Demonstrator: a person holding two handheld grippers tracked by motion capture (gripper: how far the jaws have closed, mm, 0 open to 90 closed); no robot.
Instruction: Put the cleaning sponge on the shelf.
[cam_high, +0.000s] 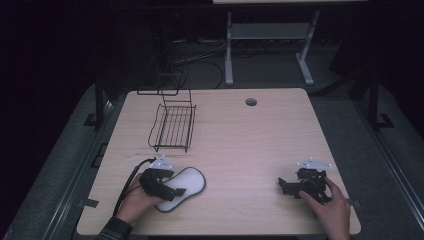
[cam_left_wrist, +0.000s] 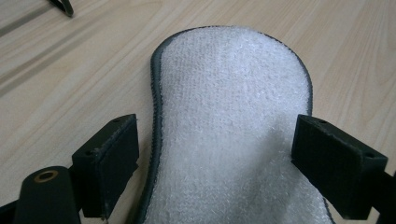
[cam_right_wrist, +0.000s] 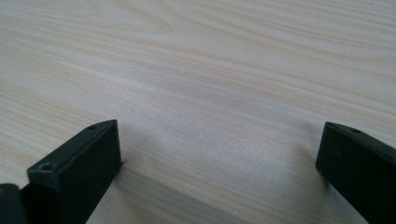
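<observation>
A white fleecy insole (cam_high: 189, 181) with a dark grey edge lies flat on the wooden table (cam_high: 250, 145) near its front left. My left gripper (cam_high: 169, 190) rests over the insole's near end, open. In the left gripper view its two jaws stand on either side of the insole (cam_left_wrist: 229, 107), and the left gripper (cam_left_wrist: 215, 137) grips nothing. My right gripper (cam_high: 283, 186) sits low at the table's front right, held by a hand. In the right gripper view the right gripper (cam_right_wrist: 219, 144) is open over bare wood.
A black wire rack (cam_high: 172, 127) stands at the back left of the table, with a taller wire part rising behind it. A round cable hole (cam_high: 251, 102) is near the far edge. A white desk frame (cam_high: 270, 45) stands on the floor beyond.
</observation>
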